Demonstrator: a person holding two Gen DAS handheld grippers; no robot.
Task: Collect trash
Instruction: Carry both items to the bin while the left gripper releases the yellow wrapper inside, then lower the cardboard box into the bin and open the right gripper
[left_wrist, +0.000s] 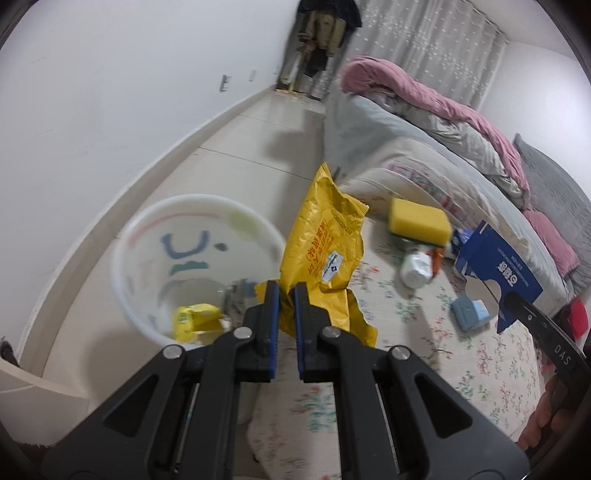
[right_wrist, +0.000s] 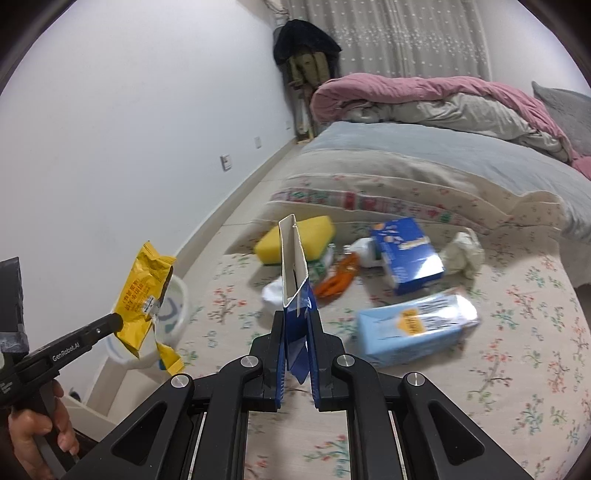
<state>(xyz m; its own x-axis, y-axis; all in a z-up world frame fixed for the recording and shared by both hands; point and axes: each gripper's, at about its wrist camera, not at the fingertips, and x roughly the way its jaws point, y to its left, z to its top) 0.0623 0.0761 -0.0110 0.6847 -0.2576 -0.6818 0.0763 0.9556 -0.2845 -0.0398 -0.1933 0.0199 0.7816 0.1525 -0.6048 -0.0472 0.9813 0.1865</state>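
My left gripper (left_wrist: 286, 290) is shut on a crumpled yellow snack bag (left_wrist: 323, 251) and holds it up beside the rim of a white trash bucket (left_wrist: 155, 225); the bag (right_wrist: 142, 291) and bucket (right_wrist: 177, 295) also show in the right wrist view. A yellow wrapper (left_wrist: 195, 317) lies inside the bucket. My right gripper (right_wrist: 297, 317) is shut on a flattened blue carton (right_wrist: 293, 266), also seen in the left wrist view (left_wrist: 495, 266), held above the floral bedsheet (right_wrist: 498, 369).
On the sheet lie a yellow sponge (right_wrist: 295, 238), a blue box (right_wrist: 406, 254), a light blue tissue pack (right_wrist: 413, 328), a white bottle (left_wrist: 415, 267), an orange item (right_wrist: 338, 278) and crumpled paper (right_wrist: 463, 254). Pink bedding (right_wrist: 424, 88) is piled behind. A wall (left_wrist: 110, 92) stands left.
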